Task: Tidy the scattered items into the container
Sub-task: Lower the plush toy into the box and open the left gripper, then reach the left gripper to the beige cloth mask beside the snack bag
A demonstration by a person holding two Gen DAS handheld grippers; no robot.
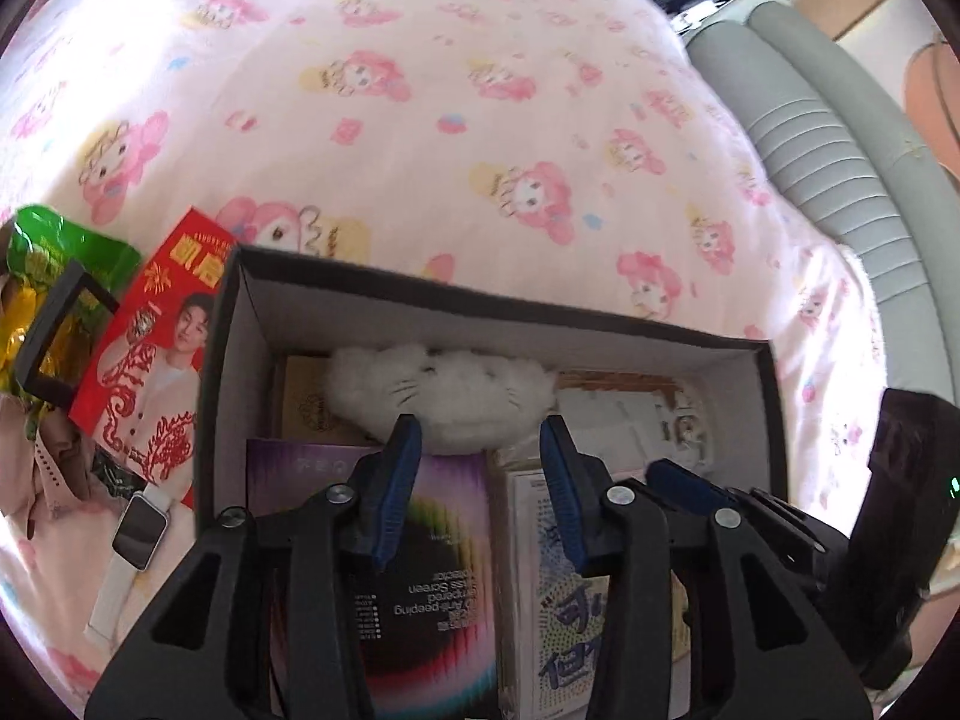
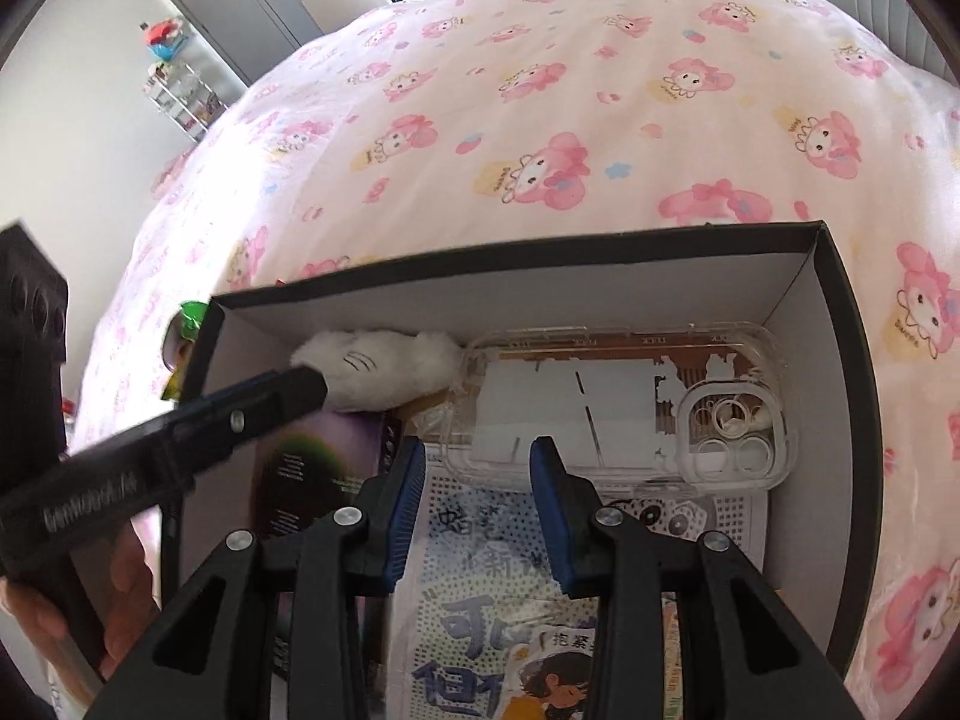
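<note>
Left wrist view, our left gripper (image 1: 480, 426): jaws parted about halfway, nothing between the blue pads, poised over the open box (image 1: 480, 309). Right gripper (image 2: 477, 450): likewise half open, empty, above the same box (image 2: 834, 312).

Box, dark outside, pale inside, resting on the pink cartoon-print bedspread (image 1: 420, 90). Contents as we see them:
- white plush toy (image 1: 444, 390), against the far wall;
- clear phone case (image 2: 624, 402), beside the plush, along the far wall;
- rainbow-printed screen-protector pack (image 1: 432, 546), near side, left;
- dotted white booklet with blue characters (image 2: 480, 588), near side, right, partly under the phone case.

Outside the box, to its left on the bedspread: red printed envelope (image 1: 156, 348), touching the box wall; green snack bag (image 1: 66, 252); smartwatch with pale strap (image 1: 135, 531).
</note>
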